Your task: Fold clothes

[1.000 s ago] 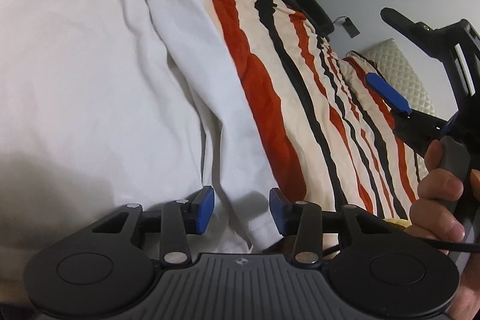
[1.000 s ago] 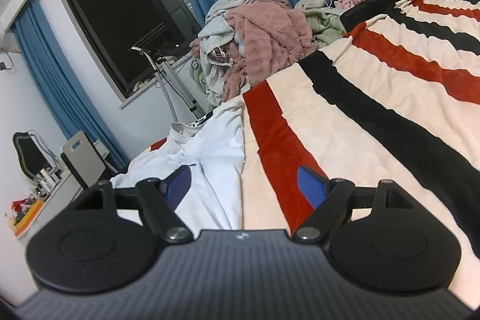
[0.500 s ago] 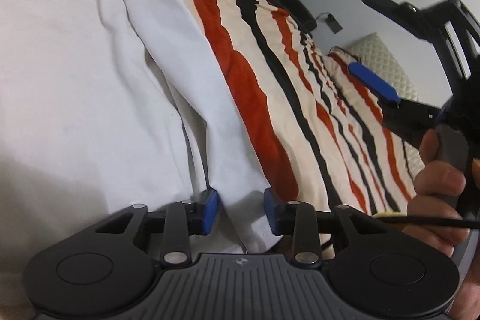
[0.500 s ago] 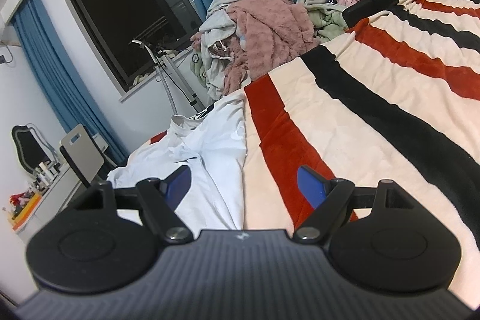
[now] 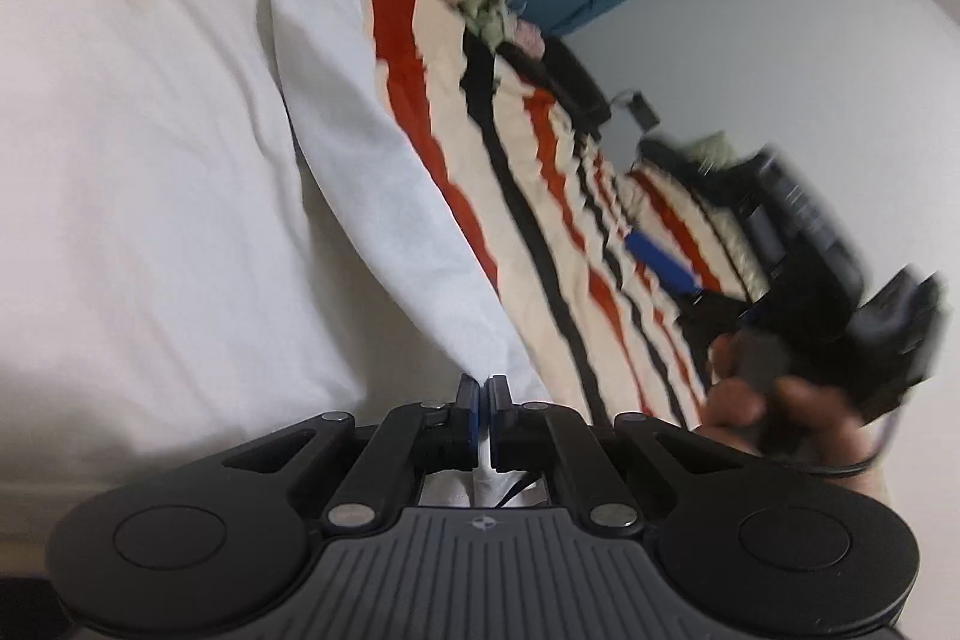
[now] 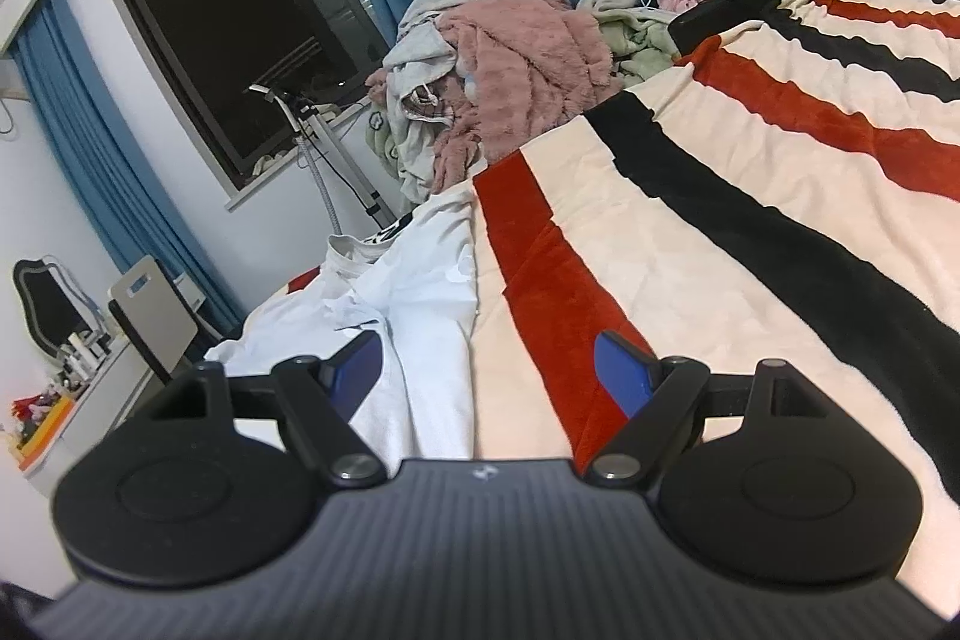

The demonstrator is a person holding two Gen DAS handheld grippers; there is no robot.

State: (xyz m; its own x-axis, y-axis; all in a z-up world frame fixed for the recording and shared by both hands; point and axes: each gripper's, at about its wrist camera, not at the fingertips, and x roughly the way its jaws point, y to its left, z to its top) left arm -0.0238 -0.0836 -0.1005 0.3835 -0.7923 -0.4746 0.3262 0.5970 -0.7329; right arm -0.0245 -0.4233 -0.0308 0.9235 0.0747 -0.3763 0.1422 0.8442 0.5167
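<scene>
Now that your left gripper (image 5: pixel 483 394) has finished closing, its fingers are pinching a thin edge of the white garment (image 5: pixel 150 172); half a second ago they were standing apart on either side of that edge, so the grab is made. In the left wrist view the garment is filling the left half of the frame, and its paler sleeve (image 5: pixel 384 172) is running from the upper middle down to the pinch at the lower centre. The sleeve is looking pulled straighter than it was a second ago, and the frame is smearing, so you are already lifting the cloth off the striped blanket (image 5: pixel 540 196) to its right. At the right edge of that view your right hand (image 5: pixel 774 412) is holding the other tool.

In the right wrist view the garment (image 6: pixel 420 340) is lying at the lower left of the frame on the blanket (image 6: pixel 750 220), with the unfolded pile of clothes (image 6: pixel 504 70) behind it at upper centre. Your right gripper (image 6: pixel 489 370) is keeping its fingers wide apart with nothing between them, just as it was a second ago. That suggests the fold is only starting: one edge is secured, and the right side is probably waiting for its own hold.
</scene>
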